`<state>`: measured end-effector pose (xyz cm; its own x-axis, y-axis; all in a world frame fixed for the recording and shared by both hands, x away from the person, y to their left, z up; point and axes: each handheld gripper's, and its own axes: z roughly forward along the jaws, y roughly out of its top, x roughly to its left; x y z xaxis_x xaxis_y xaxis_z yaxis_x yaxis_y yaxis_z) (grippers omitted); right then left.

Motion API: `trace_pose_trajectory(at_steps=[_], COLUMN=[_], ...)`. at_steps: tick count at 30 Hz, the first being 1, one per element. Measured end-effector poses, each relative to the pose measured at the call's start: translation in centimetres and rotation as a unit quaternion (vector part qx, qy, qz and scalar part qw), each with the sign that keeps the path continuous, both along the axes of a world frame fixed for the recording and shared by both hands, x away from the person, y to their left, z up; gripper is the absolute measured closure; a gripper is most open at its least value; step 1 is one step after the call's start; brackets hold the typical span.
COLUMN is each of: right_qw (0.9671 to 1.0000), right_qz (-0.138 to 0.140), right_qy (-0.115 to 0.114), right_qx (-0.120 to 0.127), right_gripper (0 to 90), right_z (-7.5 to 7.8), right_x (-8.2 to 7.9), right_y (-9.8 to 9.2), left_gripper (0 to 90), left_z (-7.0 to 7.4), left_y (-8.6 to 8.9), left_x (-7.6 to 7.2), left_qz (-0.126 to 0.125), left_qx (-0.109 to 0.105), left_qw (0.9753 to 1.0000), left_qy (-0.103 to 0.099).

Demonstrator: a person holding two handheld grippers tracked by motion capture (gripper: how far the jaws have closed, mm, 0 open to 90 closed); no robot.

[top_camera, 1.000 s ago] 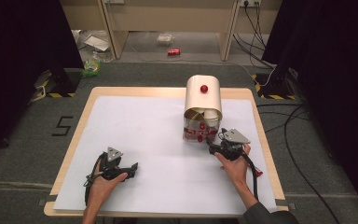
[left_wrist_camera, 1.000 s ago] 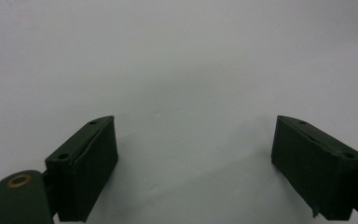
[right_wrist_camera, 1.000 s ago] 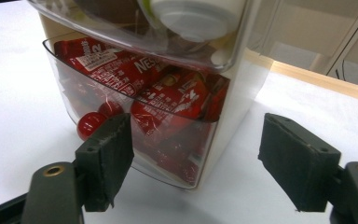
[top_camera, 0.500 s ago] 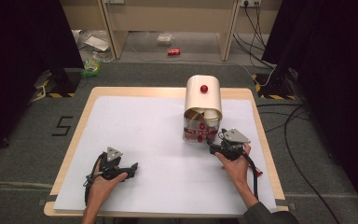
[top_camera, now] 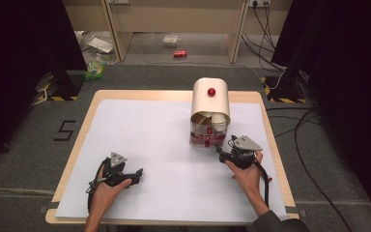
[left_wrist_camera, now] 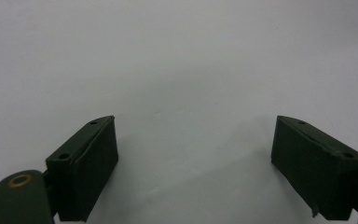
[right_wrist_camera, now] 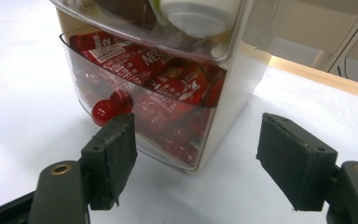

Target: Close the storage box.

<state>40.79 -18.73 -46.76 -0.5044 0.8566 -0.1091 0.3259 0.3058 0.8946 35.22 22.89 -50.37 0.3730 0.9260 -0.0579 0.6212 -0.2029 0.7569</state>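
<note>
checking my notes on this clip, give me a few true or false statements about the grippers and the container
1. The right hand-held gripper is open, its jaws apart in front of the container. True.
2. The left hand-held gripper is shut on a red packet. False: it is open over the bare white sheet, holding nothing.
3. The container's clear lower drawer holds red packets. True.
4. The drawer's knob is blue. False: it is red.
5. The container stands nearer the left hand-held gripper. False: in the high view it stands just beyond the right one.
</note>
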Motion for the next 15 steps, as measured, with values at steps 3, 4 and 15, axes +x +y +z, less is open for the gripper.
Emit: trace_pose_trajectory(at_steps=[3,4,15], right_qw=[1.0000,1.0000,0.9997], right_qz=[-0.002,-0.002,-0.002], right_qy=[0.001,0.001,0.014], right_qx=[0.004,0.004,0.018], right_gripper=[28.5,28.4,26.9], right_z=[0.1,0.2,1.0], right_x=[-0.2,-0.3,-2.0], right_y=[-0.3,-0.4,-2.2], left_gripper=[14.0,14.1,14.2], left_z=[0.0,0.0,0.0], left_y=[0.0,0.0,0.0], left_x=[0.0,0.0,0.0], left_qz=[0.000,0.000,0.001], left_qx=[0.001,-0.001,-0.002], left_qw=[1.0000,1.0000,1.0000], left_qy=[0.000,0.000,0.000])
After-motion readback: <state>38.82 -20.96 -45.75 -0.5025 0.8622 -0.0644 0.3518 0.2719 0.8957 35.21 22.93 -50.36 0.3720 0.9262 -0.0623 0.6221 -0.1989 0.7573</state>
